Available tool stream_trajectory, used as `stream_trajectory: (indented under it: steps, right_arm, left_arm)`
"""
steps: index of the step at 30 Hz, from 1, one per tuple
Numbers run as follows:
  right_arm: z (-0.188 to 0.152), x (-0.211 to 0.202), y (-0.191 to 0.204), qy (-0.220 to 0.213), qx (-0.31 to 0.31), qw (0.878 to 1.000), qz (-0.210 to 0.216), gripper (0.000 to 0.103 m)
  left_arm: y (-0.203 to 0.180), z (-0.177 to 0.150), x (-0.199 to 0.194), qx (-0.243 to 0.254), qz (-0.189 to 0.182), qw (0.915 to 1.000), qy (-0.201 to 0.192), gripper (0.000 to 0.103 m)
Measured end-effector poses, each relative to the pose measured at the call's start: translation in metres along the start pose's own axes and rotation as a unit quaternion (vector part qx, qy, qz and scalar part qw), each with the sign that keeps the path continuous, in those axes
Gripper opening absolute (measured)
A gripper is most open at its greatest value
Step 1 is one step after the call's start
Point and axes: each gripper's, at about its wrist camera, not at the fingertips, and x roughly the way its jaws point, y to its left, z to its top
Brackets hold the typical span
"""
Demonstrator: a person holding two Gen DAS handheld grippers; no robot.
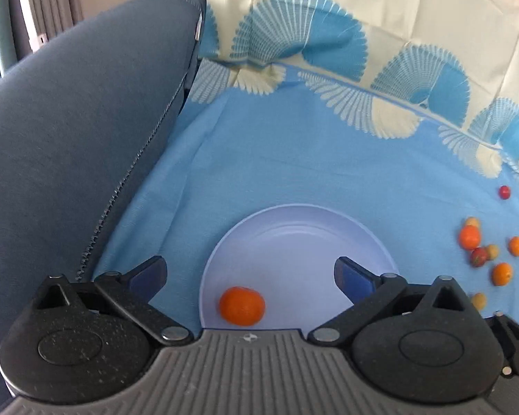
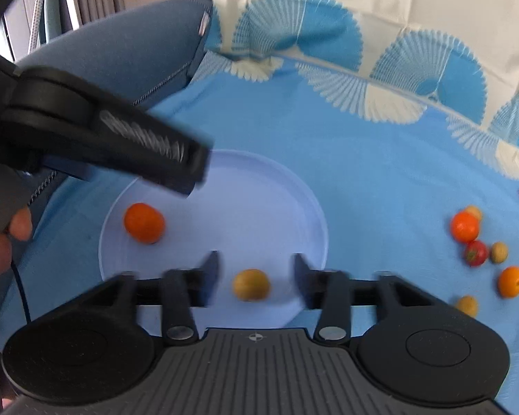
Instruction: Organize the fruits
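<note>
Fruit, w/ positions: orange mandarin rests on the pale plate, left part; yellow-brown fruit rests near the plate's front rim. My right claw stands apart around that yellow fruit, pads not touching it. My left claw is spread fully wide over the plate, nothing gripped; the mandarin lies between its fingers, untouched. Loose fruit cluster (oranges, red, yellowish) lies well apart to the right on the blue cloth. Grey-blue cushion borders the cloth at left.
</note>
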Motion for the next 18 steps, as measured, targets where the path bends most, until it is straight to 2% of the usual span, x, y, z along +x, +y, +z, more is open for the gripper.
stream_trajectory:
  steps: [3, 9, 18]
  right_arm:
    - [-0.004, -0.024, -0.002, -0.007, 0.006, 1.0, -0.004, 0.085]
    - [-0.026, -0.087, 0.003, -0.023, 0.019, 1.0, -0.006, 0.099]
    - [-0.046, -0.156, 0.02, -0.071, 0.038, 0.997, -0.022, 0.102]
  left_arm:
    - [0.005, -0.007, -0.02, -0.008, 0.002, 1.0, 0.0, 0.103]
    - [0.015, -0.043, -0.075, -0.017, 0.01, 0.9997, -0.016, 0.103]
    - [0.023, -0.093, -0.152, -0.014, 0.005, 0.9981, -0.059, 0.103]
